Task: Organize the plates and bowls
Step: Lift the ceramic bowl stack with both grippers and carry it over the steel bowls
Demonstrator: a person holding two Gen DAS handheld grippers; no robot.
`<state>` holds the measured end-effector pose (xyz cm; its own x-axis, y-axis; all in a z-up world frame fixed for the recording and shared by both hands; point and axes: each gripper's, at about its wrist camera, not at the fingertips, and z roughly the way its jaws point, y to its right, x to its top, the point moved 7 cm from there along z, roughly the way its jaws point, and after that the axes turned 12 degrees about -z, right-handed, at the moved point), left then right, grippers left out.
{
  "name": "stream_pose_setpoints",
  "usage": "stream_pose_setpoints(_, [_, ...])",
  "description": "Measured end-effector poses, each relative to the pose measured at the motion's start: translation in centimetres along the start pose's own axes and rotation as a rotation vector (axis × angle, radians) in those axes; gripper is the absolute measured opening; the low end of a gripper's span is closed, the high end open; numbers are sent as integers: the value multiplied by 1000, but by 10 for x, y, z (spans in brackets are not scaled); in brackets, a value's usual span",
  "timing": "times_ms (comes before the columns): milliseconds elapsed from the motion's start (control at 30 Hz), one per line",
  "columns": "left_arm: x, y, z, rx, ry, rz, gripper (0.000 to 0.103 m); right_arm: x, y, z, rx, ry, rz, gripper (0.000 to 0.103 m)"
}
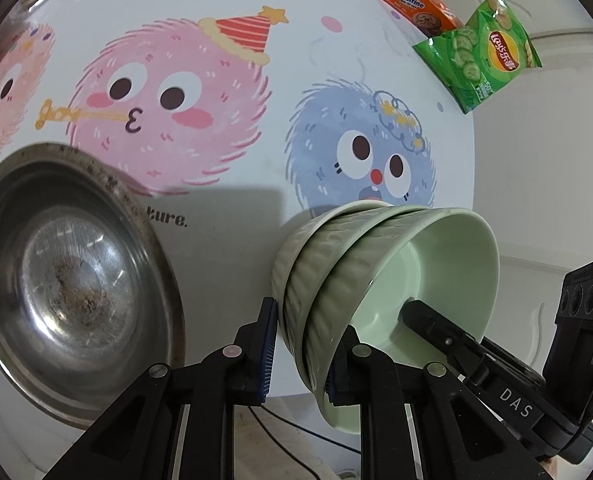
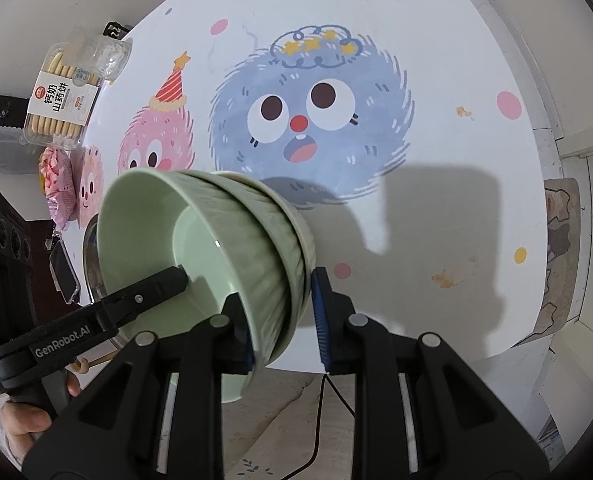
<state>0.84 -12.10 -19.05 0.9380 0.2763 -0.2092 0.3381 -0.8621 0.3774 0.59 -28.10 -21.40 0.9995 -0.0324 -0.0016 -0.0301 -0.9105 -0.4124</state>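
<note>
A nested stack of pale green ribbed bowls (image 1: 336, 264) hangs tipped on its side above the cartoon-print table (image 1: 232, 216). My left gripper (image 1: 310, 320) is shut on the stack's wall, one finger inside the top bowl and the blue outer pad meeting the ribbed side. My right gripper (image 2: 274, 288) pinches the same green bowls (image 2: 224, 224) at another part of the rim, also with one finger inside and one outside. A worn steel bowl (image 1: 76, 280) with brown residue sits on the table at the left.
An orange Ovaltine box (image 1: 416, 4) and a green chip bag (image 1: 480, 52) lie at the far table edge. A biscuit pack (image 2: 64, 96), a pink packet (image 2: 58, 184) and a phone (image 2: 62, 272) lie off to the left. A person's hand (image 2: 24, 420) holds the left gripper.
</note>
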Motion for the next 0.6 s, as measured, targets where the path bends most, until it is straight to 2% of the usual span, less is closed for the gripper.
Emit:
stream_pose_setpoints(300, [10, 11, -20, -5, 28, 25, 18, 12, -5, -15, -13, 27, 0, 26])
stream_pose_setpoints(600, [27, 13, -66, -16, 88, 30, 18, 39, -34, -41, -22, 66, -53, 25])
